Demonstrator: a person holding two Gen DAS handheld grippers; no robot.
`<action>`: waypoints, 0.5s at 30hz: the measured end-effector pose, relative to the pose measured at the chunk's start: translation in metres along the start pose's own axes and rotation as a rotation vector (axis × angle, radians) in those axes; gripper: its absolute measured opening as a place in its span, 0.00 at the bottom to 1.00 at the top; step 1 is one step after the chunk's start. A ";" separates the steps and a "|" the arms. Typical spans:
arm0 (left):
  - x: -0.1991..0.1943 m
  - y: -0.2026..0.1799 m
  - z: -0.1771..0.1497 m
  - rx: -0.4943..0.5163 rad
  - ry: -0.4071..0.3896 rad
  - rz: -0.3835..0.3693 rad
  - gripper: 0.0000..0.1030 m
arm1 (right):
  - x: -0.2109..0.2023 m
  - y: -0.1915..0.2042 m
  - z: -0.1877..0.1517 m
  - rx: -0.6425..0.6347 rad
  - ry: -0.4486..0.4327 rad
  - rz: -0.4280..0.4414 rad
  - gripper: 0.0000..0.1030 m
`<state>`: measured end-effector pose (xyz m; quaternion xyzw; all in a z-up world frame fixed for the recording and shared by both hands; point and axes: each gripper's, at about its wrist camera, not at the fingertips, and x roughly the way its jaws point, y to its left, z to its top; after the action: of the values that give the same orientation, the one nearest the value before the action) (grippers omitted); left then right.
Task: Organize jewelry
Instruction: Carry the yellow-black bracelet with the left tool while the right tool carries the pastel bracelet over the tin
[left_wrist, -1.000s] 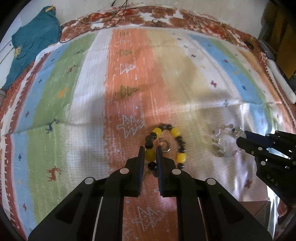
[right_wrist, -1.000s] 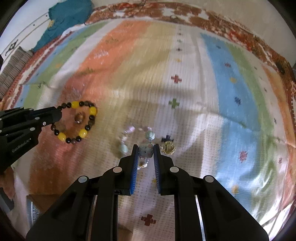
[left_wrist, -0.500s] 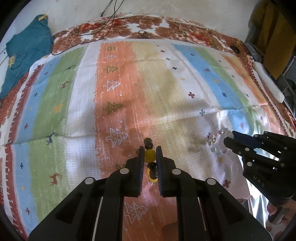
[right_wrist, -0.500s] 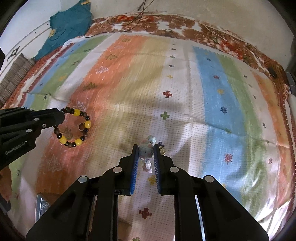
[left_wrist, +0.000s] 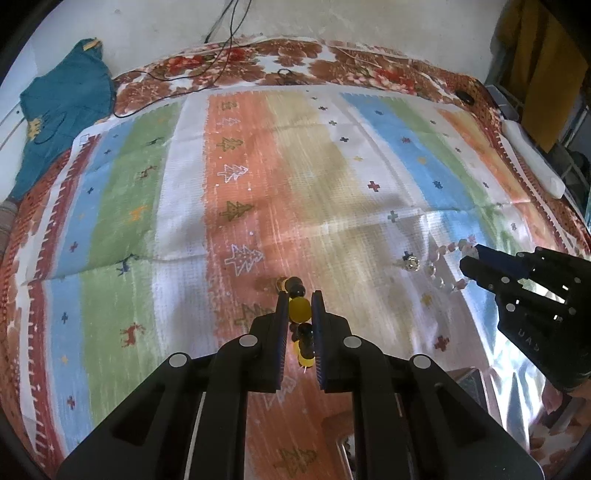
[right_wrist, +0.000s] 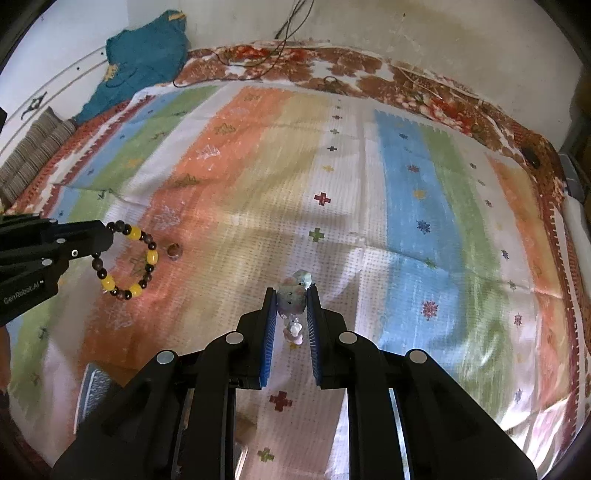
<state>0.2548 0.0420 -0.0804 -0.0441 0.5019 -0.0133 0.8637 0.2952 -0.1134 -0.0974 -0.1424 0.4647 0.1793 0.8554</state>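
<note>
The left hand-held gripper (left_wrist: 299, 306) is pinching a yellow-and-dark beaded bracelet (left_wrist: 300, 309): one yellow bead sits squeezed between the two pads, and the rest of the loop hangs free below and toward the camera. From the right wrist view the same bracelet (right_wrist: 127, 260) shows as a full ring dangling from the fingertips, clear of the striped bedspread (right_wrist: 406, 206). The right hand-held gripper (right_wrist: 291, 306) is likewise clamped on a pale stone-bead bracelet (right_wrist: 292, 301), a large mottled bead caught between the blue pads and smaller pinkish beads trailing under it. In the left wrist view that pale bracelet (left_wrist: 448, 266) hangs from the right tool's tips in a loose loop.

Both bracelets are off the bed, each held at one bead, so their loops hang downward from the fingertips rather than lying flat. The two tools are side by side and well apart, left bracelet over the orange stripe, right bracelet over the white band beside the blue one. A small brown ring-like piece (right_wrist: 174, 250) lies on the bedspread just beside the yellow bracelet, nearer the left tool. No tray or box is clearly visible; dim shapes at the bottom edge of both views cannot be made out, so where each loop should be set down cannot be judged yet
</note>
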 end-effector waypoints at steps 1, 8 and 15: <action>-0.002 -0.001 -0.001 -0.002 -0.002 0.001 0.11 | -0.002 0.001 0.000 -0.001 -0.003 0.002 0.17; -0.025 -0.015 -0.010 0.015 -0.034 -0.002 0.11 | -0.024 0.006 -0.006 -0.005 -0.043 0.021 0.17; -0.050 -0.027 -0.018 0.032 -0.073 -0.030 0.11 | -0.042 0.006 -0.017 -0.011 -0.071 0.032 0.17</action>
<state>0.2150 0.0169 -0.0431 -0.0384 0.4690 -0.0324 0.8818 0.2588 -0.1227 -0.0713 -0.1331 0.4355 0.2004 0.8675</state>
